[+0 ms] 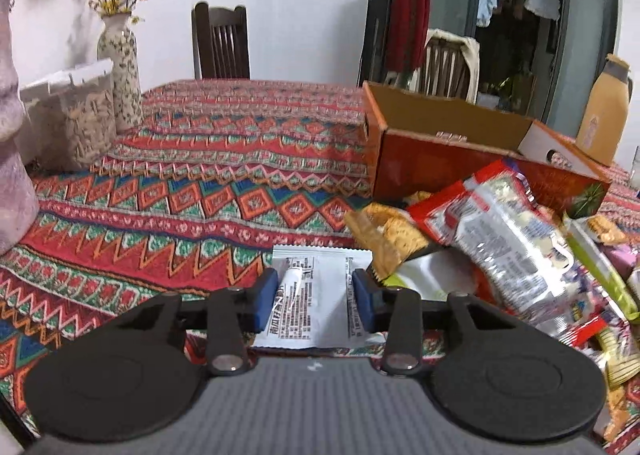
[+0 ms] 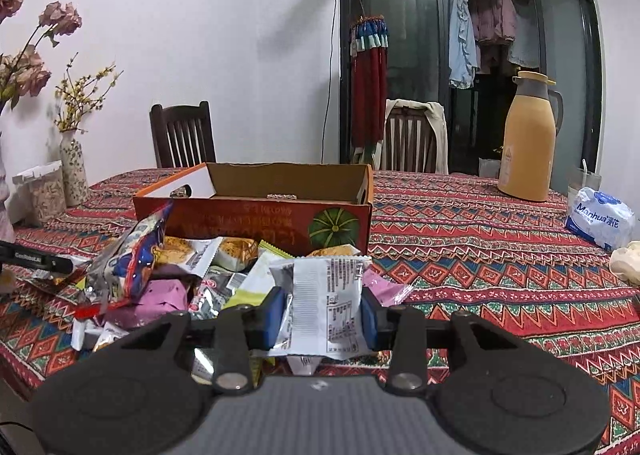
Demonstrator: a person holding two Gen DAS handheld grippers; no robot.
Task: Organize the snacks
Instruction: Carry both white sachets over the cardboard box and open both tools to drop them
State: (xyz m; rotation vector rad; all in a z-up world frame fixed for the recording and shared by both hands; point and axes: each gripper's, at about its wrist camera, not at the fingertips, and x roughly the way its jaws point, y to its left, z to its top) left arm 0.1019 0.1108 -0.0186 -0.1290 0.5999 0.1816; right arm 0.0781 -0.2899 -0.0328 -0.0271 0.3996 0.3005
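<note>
Patterned tablecloth point(image 2: 480, 255), snack pile beside open carton point(image 2: 256, 211): two light, crinkly, slippery foil sachets, each clamped mid-body — white packet point(image 1: 316, 295) by left gripper point(image 1: 315, 295), printed packet point(image 2: 324, 303) by right gripper point(image 2: 323, 313); crushable contents, gentle grip advised.

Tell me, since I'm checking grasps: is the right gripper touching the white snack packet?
Touching. The right wrist view shows the right gripper with both blue pads pressed against the white snack packet, which crumples between them.
</note>
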